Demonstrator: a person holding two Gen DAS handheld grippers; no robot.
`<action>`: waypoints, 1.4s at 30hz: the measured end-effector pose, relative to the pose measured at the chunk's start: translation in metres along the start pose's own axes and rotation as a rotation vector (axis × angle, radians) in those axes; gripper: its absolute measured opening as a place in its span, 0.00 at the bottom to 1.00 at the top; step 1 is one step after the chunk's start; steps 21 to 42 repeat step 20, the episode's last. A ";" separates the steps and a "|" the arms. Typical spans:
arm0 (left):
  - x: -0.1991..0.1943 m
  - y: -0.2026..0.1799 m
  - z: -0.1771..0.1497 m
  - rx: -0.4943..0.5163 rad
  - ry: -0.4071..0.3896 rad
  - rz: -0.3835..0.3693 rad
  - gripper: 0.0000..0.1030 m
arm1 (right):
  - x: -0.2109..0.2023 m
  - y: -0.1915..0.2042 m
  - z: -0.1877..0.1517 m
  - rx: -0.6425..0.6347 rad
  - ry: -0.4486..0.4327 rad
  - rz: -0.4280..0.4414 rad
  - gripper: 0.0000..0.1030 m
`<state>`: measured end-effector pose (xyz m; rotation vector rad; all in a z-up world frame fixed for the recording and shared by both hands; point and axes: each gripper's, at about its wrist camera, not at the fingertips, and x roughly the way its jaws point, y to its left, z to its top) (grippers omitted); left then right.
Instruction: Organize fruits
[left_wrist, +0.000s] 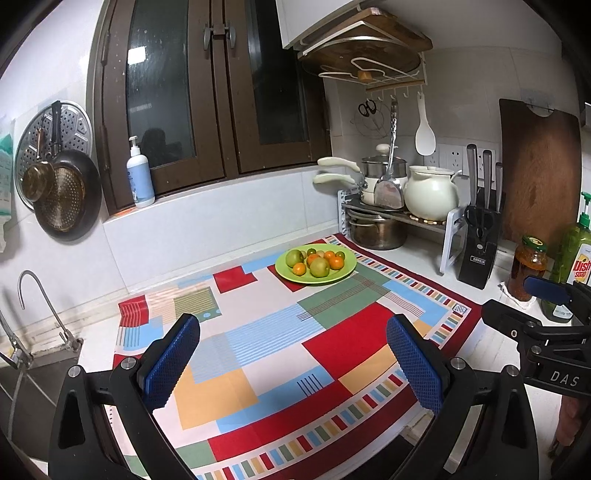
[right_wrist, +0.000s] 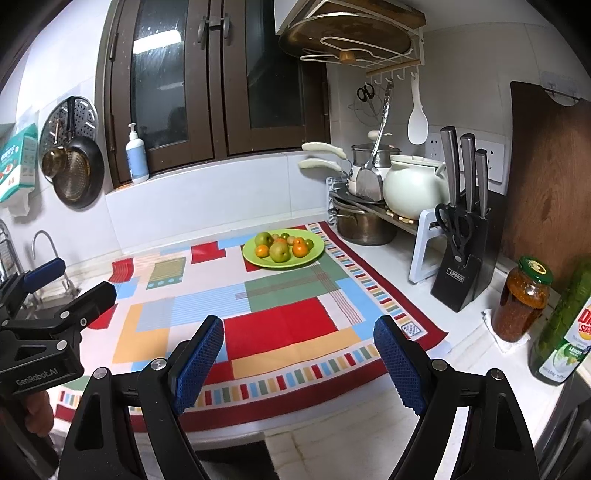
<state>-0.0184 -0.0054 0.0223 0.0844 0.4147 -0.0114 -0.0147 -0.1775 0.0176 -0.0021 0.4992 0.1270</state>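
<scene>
A green plate (left_wrist: 343, 275) (right_wrist: 314, 254) sits at the far side of a colourful patterned cloth (left_wrist: 288, 354) (right_wrist: 280, 325). It holds several fruits: green apples (left_wrist: 319, 266) (right_wrist: 279, 252) and small oranges (left_wrist: 336, 262) (right_wrist: 299, 249). My left gripper (left_wrist: 293, 358) is open and empty, above the near part of the cloth, well short of the plate. My right gripper (right_wrist: 299, 354) is open and empty, over the cloth's near edge. Each gripper shows at the side of the other's view: the right one in the left wrist view (left_wrist: 532, 306), the left one in the right wrist view (right_wrist: 70, 288).
A pot rack with pots (left_wrist: 376, 229) and a white ceramic pot (left_wrist: 432, 192) stands behind the plate to the right. A knife block (right_wrist: 458, 273), sauce jar (right_wrist: 521, 299) and dish soap bottle (right_wrist: 565, 332) line the right. A faucet (left_wrist: 37, 295) and sink are at left.
</scene>
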 end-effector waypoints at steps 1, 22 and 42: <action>0.000 0.000 0.000 0.001 -0.001 0.000 1.00 | -0.001 -0.001 -0.001 0.000 0.001 0.001 0.82; 0.001 -0.001 0.000 0.011 0.001 0.003 1.00 | -0.003 -0.002 -0.003 0.006 0.002 -0.005 0.82; 0.001 -0.001 0.000 0.011 0.001 0.003 1.00 | -0.003 -0.002 -0.003 0.006 0.002 -0.005 0.82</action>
